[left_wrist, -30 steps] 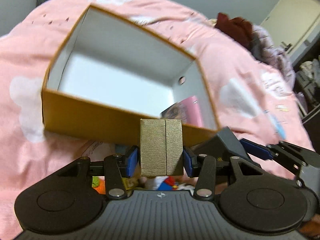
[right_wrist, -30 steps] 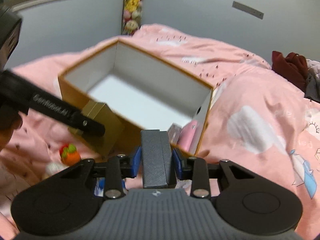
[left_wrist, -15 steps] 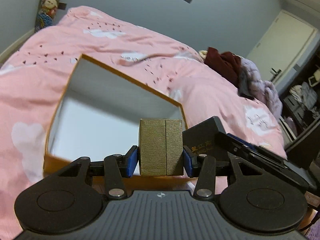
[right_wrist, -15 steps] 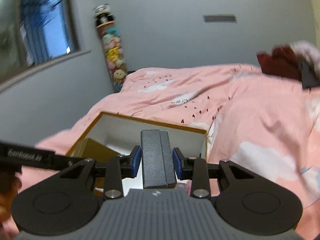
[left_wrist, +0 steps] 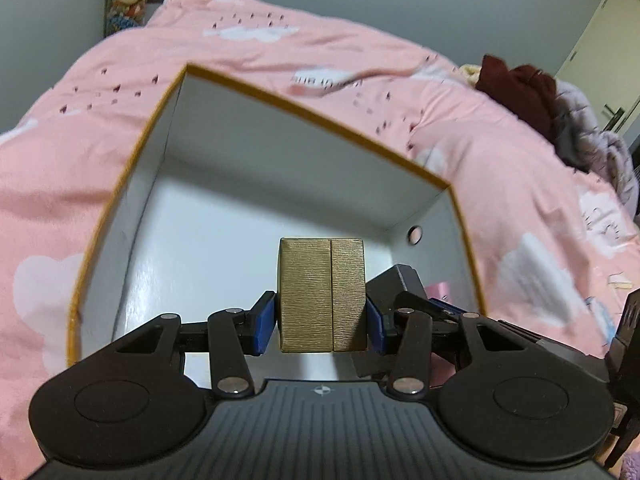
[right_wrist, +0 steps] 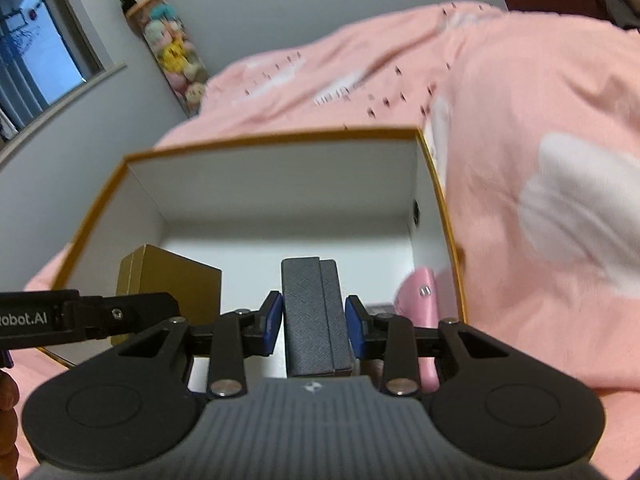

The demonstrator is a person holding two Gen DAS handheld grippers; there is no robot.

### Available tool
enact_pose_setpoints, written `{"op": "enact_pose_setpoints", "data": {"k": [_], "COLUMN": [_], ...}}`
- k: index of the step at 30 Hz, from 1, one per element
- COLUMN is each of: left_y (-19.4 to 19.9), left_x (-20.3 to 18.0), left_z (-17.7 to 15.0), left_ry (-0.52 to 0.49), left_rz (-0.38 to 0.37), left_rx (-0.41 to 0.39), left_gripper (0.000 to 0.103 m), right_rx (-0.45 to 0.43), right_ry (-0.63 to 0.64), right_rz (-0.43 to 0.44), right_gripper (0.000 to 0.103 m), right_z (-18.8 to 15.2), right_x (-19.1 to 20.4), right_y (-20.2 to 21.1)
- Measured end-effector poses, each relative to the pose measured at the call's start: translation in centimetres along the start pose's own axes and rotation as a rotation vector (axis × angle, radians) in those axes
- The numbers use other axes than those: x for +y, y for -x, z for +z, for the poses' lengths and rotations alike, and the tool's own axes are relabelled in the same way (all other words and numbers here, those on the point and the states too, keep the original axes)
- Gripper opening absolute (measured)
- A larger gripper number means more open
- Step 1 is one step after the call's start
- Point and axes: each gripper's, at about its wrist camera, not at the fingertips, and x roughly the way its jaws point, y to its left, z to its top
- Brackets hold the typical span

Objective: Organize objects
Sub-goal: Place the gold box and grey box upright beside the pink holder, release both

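An open orange cardboard box (left_wrist: 304, 108) with a white inside sits on the pink bed; its rim also shows in the right wrist view (right_wrist: 272, 138). My left gripper (left_wrist: 322, 318) is shut on a small gold box (left_wrist: 322, 292) and holds it inside the orange box, above its floor. The gold box also shows at the left of the right wrist view (right_wrist: 176, 284). My right gripper (right_wrist: 314, 322) is shut on a dark grey box (right_wrist: 314, 312), also inside the orange box, just right of the left gripper. A pink item (right_wrist: 420, 304) lies in the box's near right corner.
The pink duvet (left_wrist: 520, 208) with white clouds surrounds the box. Dark red and grey clothes (left_wrist: 532, 92) lie at the bed's far right. A column of plush toys (right_wrist: 172, 48) hangs in the wall corner by the window. A door (left_wrist: 612, 60) is at the far right.
Both grippers have risen over the orange box's near wall and come down inside it, each carrying its small box. The views now look down into the box.
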Motion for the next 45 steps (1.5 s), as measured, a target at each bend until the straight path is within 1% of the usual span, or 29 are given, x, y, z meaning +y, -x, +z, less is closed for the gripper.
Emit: {"op": "enact_pose_setpoints", "data": {"k": [3, 5, 13, 17, 18, 21, 22, 25, 28, 30, 35, 41, 45], "left_y": [-0.9, -1.4, -2.5, -2.9, -3.0, -3.2, -3.3, -4.0, -4.8, -5.3, -6.4, -6.8, -6.7], "left_x": [0.1, 0.1, 0.0, -0.3, -0.3, -0.6, -0.7, -1.0, -1.5, -1.9, -2.3, -2.4, -2.0], "left_z": [-0.2, -0.3, -0.5, -0.5, -0.5, -0.6, -0.6, -0.7, -0.9, -1.0, -1.3, -1.4, -1.3], "left_ry": [0.004, 0.003, -0.009, -0.029, -0.034, -0.058, -0.066, -0.087, -0.104, -0.112, -0.114, -0.097, -0.062], "left_rz": [0.005, 0.009, 0.021, 0.037, 0.042, 0.061, 0.070, 0.081, 0.067, 0.063, 0.050, 0.043, -0.005], "left_rx": [0.028, 0.044, 0.074, 0.088, 0.092, 0.107, 0.114, 0.146, 0.178, 0.195, 0.243, 0.252, 0.261], "left_gripper": [0.053, 0.053, 0.053, 0.053, 0.053, 0.053, 0.053, 0.053, 0.053, 0.053, 0.053, 0.053, 0.057], "right_rx": [0.027, 0.043, 0.092, 0.107, 0.105, 0.076, 0.056, -0.015, -0.052, -0.056, -0.043, -0.027, -0.021], "right_ry": [-0.002, -0.008, -0.016, -0.038, -0.047, -0.072, -0.076, -0.071, -0.076, -0.082, -0.076, -0.070, -0.080], "right_rz": [-0.024, -0.025, -0.048, -0.024, -0.018, 0.002, -0.007, -0.060, -0.089, -0.102, -0.090, -0.087, -0.088], "right_gripper": [0.036, 0.036, 0.035, 0.037, 0.037, 0.041, 0.045, 0.046, 0.047, 0.047, 0.047, 0.047, 0.047], "right_z": [-0.5, -0.7, -1.3, -1.4, -1.3, -1.0, -0.9, -0.4, 0.0, -0.1, -0.6, -1.1, -1.3], "right_x": [-0.3, -0.5, -0.5, -0.8, -0.9, -1.3, -1.4, -1.8, -2.3, -2.7, -2.8, -2.7, -2.9], "right_y": [-0.7, -0.9, -1.2, -0.9, -0.7, 0.5, 1.0, 2.9, 3.9, 4.2, 4.2, 3.7, 3.6]}}
